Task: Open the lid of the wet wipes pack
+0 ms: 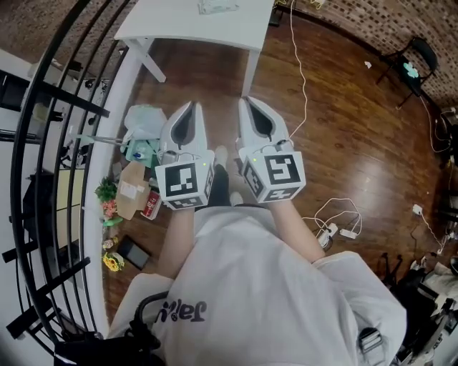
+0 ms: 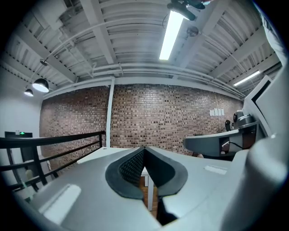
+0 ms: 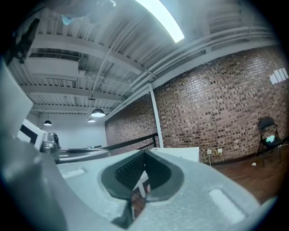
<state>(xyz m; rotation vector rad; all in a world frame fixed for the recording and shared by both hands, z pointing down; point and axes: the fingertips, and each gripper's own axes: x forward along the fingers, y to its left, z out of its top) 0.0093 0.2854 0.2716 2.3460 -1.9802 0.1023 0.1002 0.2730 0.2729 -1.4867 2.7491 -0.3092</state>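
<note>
Seen from the head view, a person in a white shirt (image 1: 265, 286) stands on a wooden floor (image 1: 343, 129), holding two grippers side by side, both pointing toward 12 o'clock. The left gripper (image 1: 190, 107) is clenched, its dark ribbed pads meeting at the tips with nothing between them. The right gripper (image 1: 249, 102) is likewise clenched and empty.

At 12 o'clock, well apart from both grippers, stands a white counter (image 1: 179, 25). A pale flat packet lies on its far edge, probably the wet wipes pack (image 1: 218, 6); it is too small to show its lid.

At 9 o'clock a black railing (image 1: 43, 143) curves along the floor's edge. Beside it lie a cardboard box (image 1: 131, 189) and a red can (image 1: 150, 205). A white cable (image 1: 303, 78) trails across the floor from 12 toward 3 o'clock. A black chair (image 1: 415, 61) stands at 2 o'clock. Both gripper views look toward a brick wall (image 2: 158, 117).
</note>
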